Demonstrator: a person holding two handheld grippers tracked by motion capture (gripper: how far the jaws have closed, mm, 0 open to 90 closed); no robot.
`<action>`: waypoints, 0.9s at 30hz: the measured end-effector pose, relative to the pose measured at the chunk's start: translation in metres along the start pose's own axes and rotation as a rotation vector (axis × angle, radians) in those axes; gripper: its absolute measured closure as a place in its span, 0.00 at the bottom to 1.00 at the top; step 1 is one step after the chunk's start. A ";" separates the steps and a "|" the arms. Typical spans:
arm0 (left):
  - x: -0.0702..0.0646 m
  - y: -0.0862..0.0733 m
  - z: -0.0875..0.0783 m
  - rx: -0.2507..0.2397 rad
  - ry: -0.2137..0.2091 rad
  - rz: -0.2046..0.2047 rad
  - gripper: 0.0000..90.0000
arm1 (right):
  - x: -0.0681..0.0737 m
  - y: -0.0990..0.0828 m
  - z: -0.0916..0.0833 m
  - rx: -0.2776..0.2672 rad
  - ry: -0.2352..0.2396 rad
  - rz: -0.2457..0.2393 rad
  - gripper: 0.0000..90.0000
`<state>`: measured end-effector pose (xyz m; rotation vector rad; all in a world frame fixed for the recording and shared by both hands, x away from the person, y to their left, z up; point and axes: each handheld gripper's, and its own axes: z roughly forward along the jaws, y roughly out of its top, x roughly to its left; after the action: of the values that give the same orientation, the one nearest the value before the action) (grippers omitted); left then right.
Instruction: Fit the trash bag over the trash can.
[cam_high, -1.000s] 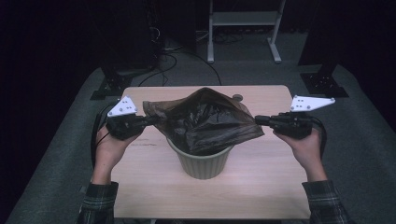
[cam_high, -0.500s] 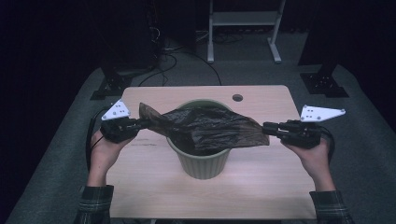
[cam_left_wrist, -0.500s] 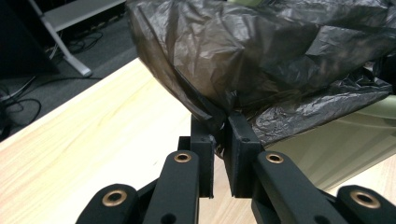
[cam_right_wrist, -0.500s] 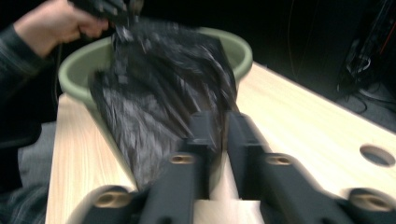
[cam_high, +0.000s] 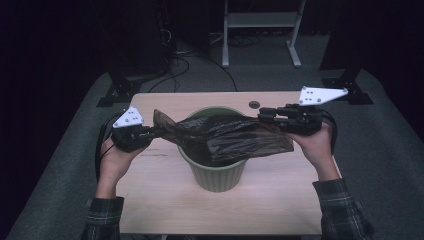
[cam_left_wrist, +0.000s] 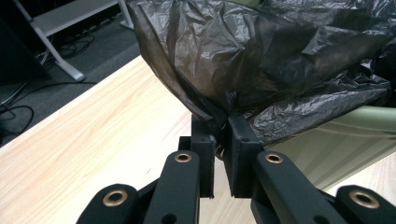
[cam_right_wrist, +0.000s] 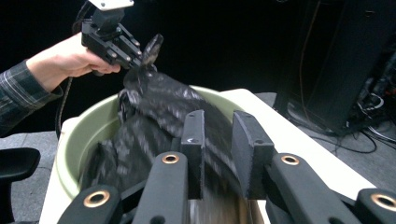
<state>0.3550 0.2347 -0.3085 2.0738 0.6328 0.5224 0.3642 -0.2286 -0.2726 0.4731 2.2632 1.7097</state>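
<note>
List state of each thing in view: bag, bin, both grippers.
black plastic bag: partly in the bin, bunched, one edge draped over the rim on the right, left edge pulled out sideways.
green bin: upright on the table, bag only part-fitted.
left gripper: shut on the bag's edge.
right gripper: jaws have just been opening, a gap between them, above the bag, not pinching it.
</note>
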 end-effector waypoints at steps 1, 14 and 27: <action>0.000 0.001 0.000 0.001 -0.001 0.001 0.92 | -0.001 0.003 0.004 0.006 0.007 0.001 0.83; -0.001 0.005 0.001 -0.003 -0.009 0.003 0.92 | 0.000 0.018 0.043 0.102 0.084 -0.040 0.76; -0.003 0.006 0.003 0.004 -0.016 0.009 0.92 | -0.005 0.005 0.052 0.181 0.065 -0.024 0.90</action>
<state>0.3564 0.2282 -0.3055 2.0832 0.6159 0.5091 0.3901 -0.1836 -0.2823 0.4320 2.4723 1.5372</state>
